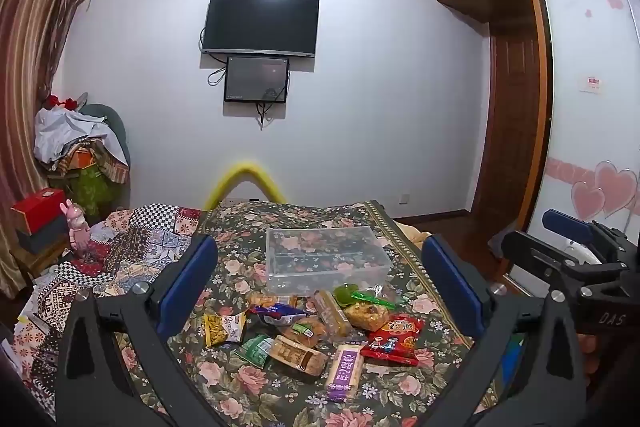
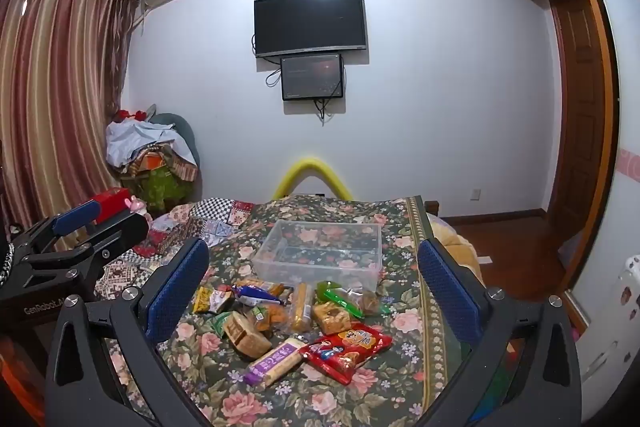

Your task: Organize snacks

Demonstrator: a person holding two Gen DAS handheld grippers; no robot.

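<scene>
state: both grippers' fingers held apart, nothing gripped | risk: snacks [image 1: 312, 331] (slippery, overlapping) could be pinched together, missing box [image 1: 326, 259]

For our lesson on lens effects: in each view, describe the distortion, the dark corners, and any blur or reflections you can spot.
Left wrist view: fisheye bends the wardrobe edge, corners go black, the yellow arch looks soft, and the snack packets glint slightly. Right wrist view: the curtain and door frame bow outward, with the same black corners and a faint red glow on the small screen.
</scene>
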